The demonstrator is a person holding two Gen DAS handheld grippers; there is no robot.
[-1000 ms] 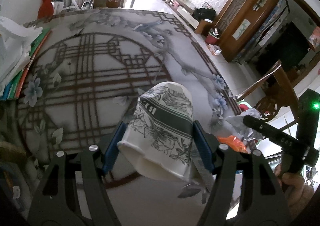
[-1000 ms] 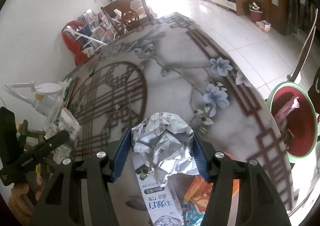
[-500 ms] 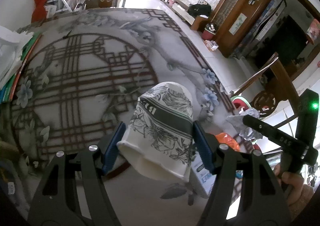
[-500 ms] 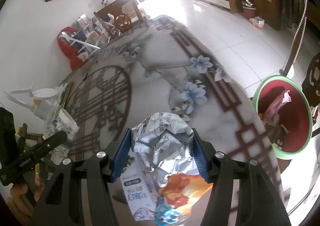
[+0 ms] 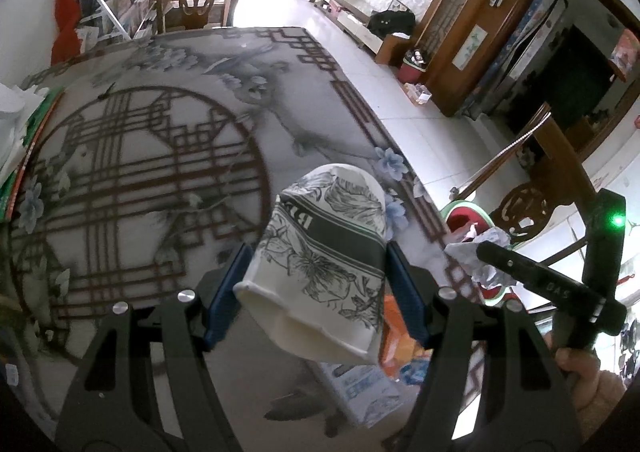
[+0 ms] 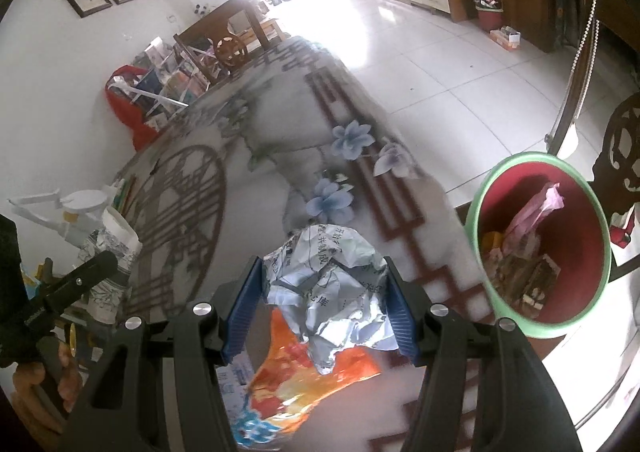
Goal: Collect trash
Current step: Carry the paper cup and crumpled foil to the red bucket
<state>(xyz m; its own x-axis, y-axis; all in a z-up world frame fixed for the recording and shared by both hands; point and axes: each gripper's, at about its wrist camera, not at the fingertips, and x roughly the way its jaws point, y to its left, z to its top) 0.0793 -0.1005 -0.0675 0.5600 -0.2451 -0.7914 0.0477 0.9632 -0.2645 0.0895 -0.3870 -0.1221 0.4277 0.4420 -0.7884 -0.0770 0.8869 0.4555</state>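
Paper fills both tongs: the left tongs (image 5: 318, 284) clamp a printed paper cup (image 5: 324, 264), the right tongs (image 6: 322, 304) a crumpled wrapper (image 6: 334, 284). Right of the worktop (image 6: 280, 140), a green-rimmed bin (image 6: 484, 192) holds scraps.

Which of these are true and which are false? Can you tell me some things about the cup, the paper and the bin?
1. The left gripper holds a paper cup. True.
2. The right gripper is open with nothing in it. False: it is shut on crumpled paper.
3. The bin is red inside with a green rim. True.
4. The bin has nothing in it. False: trash already lies inside.
5. An orange wrapper lies on the table under the right gripper. True.
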